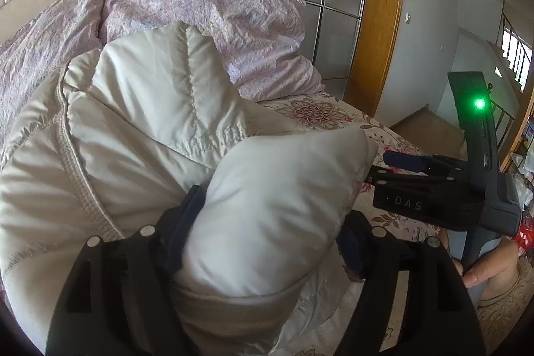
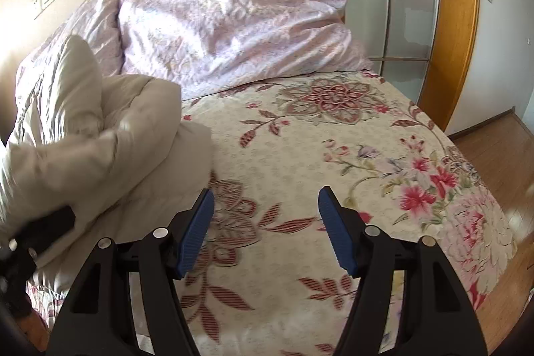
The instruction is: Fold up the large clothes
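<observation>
Floral bedspread, lilac pillows, cream jacket bunched left.

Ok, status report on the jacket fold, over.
Left gripper clamped on cream jacket bulge. Right gripper open, empty, above floral bedspread. Pillows behind, nothing blocking.

Both tongs, left tongs and right tongs, are black plastic with ribbed blue pads, silver screws; one carries white "DAS" lettering and a green light.
</observation>
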A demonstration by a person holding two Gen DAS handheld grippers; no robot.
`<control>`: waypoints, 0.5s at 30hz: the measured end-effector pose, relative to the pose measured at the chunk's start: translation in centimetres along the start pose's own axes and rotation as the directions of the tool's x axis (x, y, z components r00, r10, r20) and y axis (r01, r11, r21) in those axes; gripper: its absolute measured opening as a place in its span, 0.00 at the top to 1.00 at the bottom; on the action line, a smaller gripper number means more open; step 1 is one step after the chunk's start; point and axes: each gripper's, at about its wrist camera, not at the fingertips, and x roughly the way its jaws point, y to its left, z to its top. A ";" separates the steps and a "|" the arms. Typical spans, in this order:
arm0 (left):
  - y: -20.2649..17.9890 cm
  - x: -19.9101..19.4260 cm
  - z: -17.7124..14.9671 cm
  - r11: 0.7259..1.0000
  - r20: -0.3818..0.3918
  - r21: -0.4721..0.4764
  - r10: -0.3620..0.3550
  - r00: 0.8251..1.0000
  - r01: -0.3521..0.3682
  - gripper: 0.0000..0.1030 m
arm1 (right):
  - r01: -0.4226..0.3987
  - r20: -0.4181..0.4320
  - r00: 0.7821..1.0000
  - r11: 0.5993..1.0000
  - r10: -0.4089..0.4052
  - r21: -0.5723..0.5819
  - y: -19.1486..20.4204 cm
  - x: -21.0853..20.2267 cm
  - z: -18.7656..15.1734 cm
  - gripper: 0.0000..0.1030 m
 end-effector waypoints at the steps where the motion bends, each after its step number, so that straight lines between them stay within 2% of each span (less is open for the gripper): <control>1: -0.4 0.4 -0.1 1.000 -0.007 0.007 -0.004 1.000 0.004 0.28 | 0.005 0.000 1.000 1.000 -0.005 0.002 -0.3 0.0 0.1 0.35; 5: -1.7 1.8 -0.4 0.999 -0.028 0.041 0.002 1.000 -0.001 0.25 | 0.007 -0.008 1.000 1.000 -0.007 0.001 -1.3 0.4 0.7 0.35; 10: -1.9 2.5 -0.7 0.999 -0.046 0.041 -0.011 0.999 0.012 0.25 | 0.008 -0.060 0.998 1.000 -0.006 0.026 -2.3 2.2 0.7 0.35; 15: -2.2 2.6 -0.9 0.999 -0.052 0.052 0.001 0.999 0.001 0.25 | 0.005 -0.082 0.997 1.000 -0.004 0.011 -1.8 3.0 0.2 0.35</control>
